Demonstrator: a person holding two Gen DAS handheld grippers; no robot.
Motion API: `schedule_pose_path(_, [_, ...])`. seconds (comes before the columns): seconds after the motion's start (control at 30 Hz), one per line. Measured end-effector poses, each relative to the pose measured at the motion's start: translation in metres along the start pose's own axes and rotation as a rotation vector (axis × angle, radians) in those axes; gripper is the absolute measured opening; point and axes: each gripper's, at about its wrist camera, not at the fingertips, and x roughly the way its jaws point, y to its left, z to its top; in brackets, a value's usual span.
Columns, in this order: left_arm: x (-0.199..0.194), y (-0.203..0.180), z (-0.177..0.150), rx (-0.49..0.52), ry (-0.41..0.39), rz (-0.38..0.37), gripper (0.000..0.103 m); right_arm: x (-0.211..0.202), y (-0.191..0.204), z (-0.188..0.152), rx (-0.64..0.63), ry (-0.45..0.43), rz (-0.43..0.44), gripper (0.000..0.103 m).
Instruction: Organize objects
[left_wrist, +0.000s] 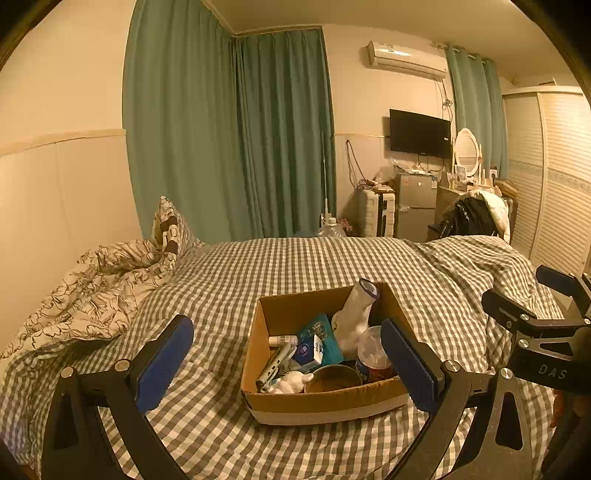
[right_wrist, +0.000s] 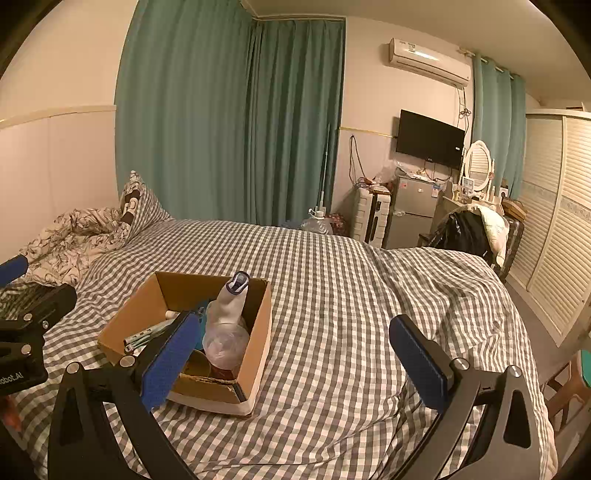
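Note:
An open cardboard box (left_wrist: 317, 404) sits on the checked bed cover (left_wrist: 295, 266). It holds a white bottle with a purple cap (left_wrist: 356, 314), a teal pouch (left_wrist: 321, 338), a small blue and white carton (left_wrist: 310, 350), a clear lidded cup (left_wrist: 371, 349), a brown bowl (left_wrist: 332, 378) and small tubes. My left gripper (left_wrist: 288, 360) is open and empty, its jaws either side of the box's near half. My right gripper (right_wrist: 295, 362) is open and empty, just right of the box (right_wrist: 255, 347); its left pad (right_wrist: 173, 363) overlaps the box's front in view.
A crumpled floral duvet (left_wrist: 92, 295) and pillow (left_wrist: 170, 229) lie at the bed's left. Green curtains (left_wrist: 229, 129), a small fridge (left_wrist: 415, 205), a wall TV (left_wrist: 419, 133), a dressing table with mirror (left_wrist: 467, 151) and a slatted wardrobe (left_wrist: 554, 177) stand beyond the bed.

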Motion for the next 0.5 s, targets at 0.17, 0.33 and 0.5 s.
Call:
schedule_pose_path(0.17, [0.0,-0.0011,-0.0011,0.004,0.005,0.004,0.103,-0.0018,0.0033,-0.0005,-0.004,-0.001,0.005,0.103])
schedule_pose_path(0.33, [0.0012,-0.0016,-0.0014,0.003,0.01,0.007,0.103,-0.0015,0.0047,-0.0006,-0.006,0.002,0.008,0.103])
schedule_pose_path(0.5, [0.0019,-0.0035,-0.0017,0.006,0.012,0.006,0.103,-0.002,0.0051,-0.0011,-0.005,0.004,0.011,0.103])
